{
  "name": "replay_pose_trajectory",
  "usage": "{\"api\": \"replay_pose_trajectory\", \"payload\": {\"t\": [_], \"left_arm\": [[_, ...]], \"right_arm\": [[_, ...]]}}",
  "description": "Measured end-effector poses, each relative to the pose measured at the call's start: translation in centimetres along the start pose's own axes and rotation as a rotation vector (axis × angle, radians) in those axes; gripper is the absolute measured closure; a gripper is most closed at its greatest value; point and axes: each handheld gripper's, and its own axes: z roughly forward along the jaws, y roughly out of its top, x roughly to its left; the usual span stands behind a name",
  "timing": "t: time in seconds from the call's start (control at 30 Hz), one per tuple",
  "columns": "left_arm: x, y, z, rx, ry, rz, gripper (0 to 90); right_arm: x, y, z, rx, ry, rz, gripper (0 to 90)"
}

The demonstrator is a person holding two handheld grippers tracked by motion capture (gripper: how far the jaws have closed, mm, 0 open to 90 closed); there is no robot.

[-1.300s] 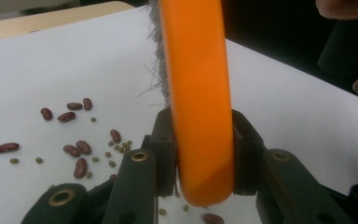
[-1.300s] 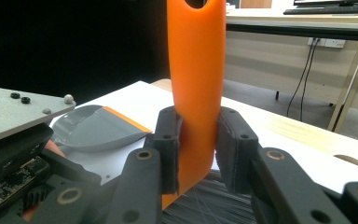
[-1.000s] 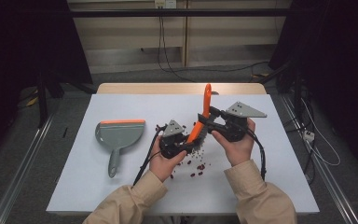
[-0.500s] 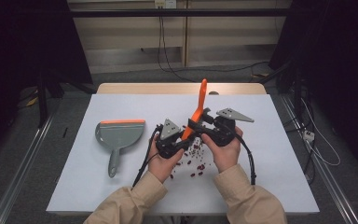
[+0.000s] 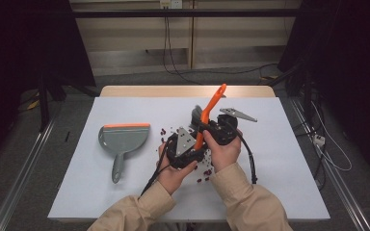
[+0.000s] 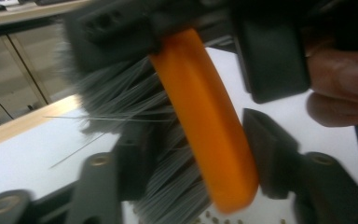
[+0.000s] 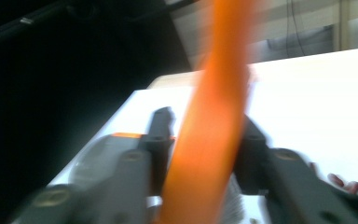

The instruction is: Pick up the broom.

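beans (image 5: pixel 207 172) dot the white table (image 5: pixel 279 159) by a dustpan (image 5: pixel 120 144); right tongs (image 5: pixel 206 131) just clenched on the brush (image 5: pixel 212 107), left tongs (image 5: pixel 189 153) released.

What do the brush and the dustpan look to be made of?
Brush: handle seems smooth moulded orange plastic with a slight sheen; bristles look like thin grey synthetic fibres, some splaying. Dustpan: likely matte grey plastic, with an orange lip, perhaps rubber.

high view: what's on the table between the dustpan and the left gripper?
In the high view, a few small dark red bits lie scattered on the white table between the grey dustpan and the left gripper; otherwise that stretch is bare.
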Motion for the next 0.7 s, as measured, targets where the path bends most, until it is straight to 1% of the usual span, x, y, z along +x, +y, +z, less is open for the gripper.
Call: {"api": "replay_pose_trajectory", "payload": {"t": [0.03,0.07,0.1,0.17,0.2,0.27,0.3,0.33,0.37,0.43,0.47,0.5,0.53,0.57,0.63,0.7], "left_arm": [[0.0,0.0,0.1,-0.001,0.000,-0.009,42.6],[0.2,0.0,0.0,0.000,-0.018,-0.026,40.3],[0.4,0.0,-0.1,-0.002,-0.031,-0.033,40.3],[0.9,0.0,-0.3,0.000,-0.056,-0.048,38.4],[1.1,0.0,-0.4,0.000,-0.061,-0.062,36.6],[1.6,0.0,-0.8,0.006,-0.064,-0.080,29.0],[1.8,0.0,-1.0,0.003,-0.067,-0.089,29.0],[2.1,0.0,-1.1,0.004,-0.066,-0.092,28.3],[2.3,-0.1,-1.3,0.004,-0.069,-0.100,26.2],[2.7,-0.1,-1.7,-0.003,-0.082,-0.113,22.5],[2.8,-0.1,-2.0,-0.005,-0.073,-0.115,22.0],[3.1,-0.1,-2.2,-0.004,-0.088,-0.109,21.3],[3.2,-0.1,-2.4,-0.011,-0.094,-0.116,20.0],[3.4,-0.1,-2.6,-0.010,-0.099,-0.118,18.8],[3.9,-0.2,-2.9,-0.003,-0.108,-0.115,17.2],[4.3,-0.4,-3.2,0.007,-0.124,-0.123,16.0]], "right_arm": [[-0.1,0.1,0.1,0.003,0.014,0.006,69.7],[-0.4,0.3,0.0,0.006,0.003,-0.036,69.9],[-0.4,0.3,0.0,0.006,0.003,-0.036,69.9],[-1.0,0.5,-0.1,0.007,0.023,-0.023,70.3],[-1.2,0.6,-0.3,0.006,0.019,-0.030,70.5],[-1.7,1.0,-0.6,0.010,0.007,-0.076,70.6],[-2.0,1.2,-0.8,0.015,0.000,-0.089,70.6],[-2.4,1.4,-1.0,0.019,0.003,-0.096,70.6],[-2.7,1.5,-1.3,0.018,-0.002,-0.100,70.7],[-3.3,1.8,-1.8,0.040,-0.030,-0.144,70.7],[-3.6,1.9,-2.1,0.052,-0.038,-0.164,70.7],[-3.9,1.9,-2.3,0.071,-0.049,-0.180,70.7],[-4.1,2.0,-2.6,0.088,-0.061,-0.193,70.7],[-4.4,2.0,-2.8,0.095,-0.060,-0.200,70.7],[-4.8,2.0,-3.3,0.119,-0.073,-0.210,70.7],[-5.3,2.1,-3.7,0.150,-0.080,-0.228,70.7]]}}
